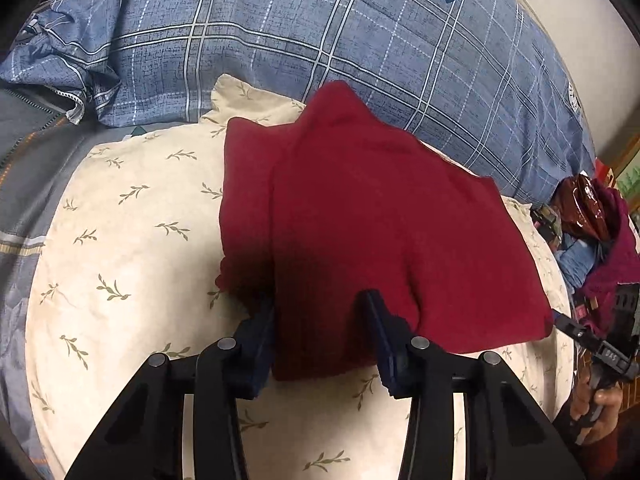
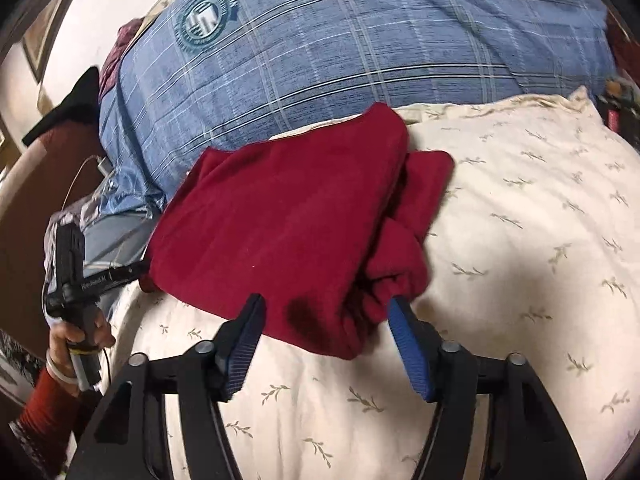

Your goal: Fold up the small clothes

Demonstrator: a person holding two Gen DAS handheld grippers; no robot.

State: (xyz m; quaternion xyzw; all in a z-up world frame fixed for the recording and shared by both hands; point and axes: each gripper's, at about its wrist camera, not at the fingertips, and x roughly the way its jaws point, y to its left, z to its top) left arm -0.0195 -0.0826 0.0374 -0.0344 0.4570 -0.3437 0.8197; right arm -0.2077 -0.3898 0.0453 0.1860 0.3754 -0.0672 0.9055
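Note:
A dark red garment [image 1: 372, 216] lies folded into a thick wedge on a cream pillow with a leaf print [image 1: 120, 248]. It also shows in the right wrist view [image 2: 280, 232], with a narrower red part sticking out on its right. My left gripper [image 1: 320, 312] is open, its jaws on either side of the garment's near edge. My right gripper [image 2: 326, 320] is open too, its blue pads [image 2: 412, 352] flanking the near edge of the folded garment. Neither gripper clamps the cloth.
A blue plaid duvet [image 1: 320, 40] is heaped behind the pillow. A pile of other clothes [image 1: 600, 240] lies at the right. The other hand-held gripper shows at the edge of each view, at the right edge of the left wrist view [image 1: 600, 352] and at the left edge of the right wrist view [image 2: 76, 280].

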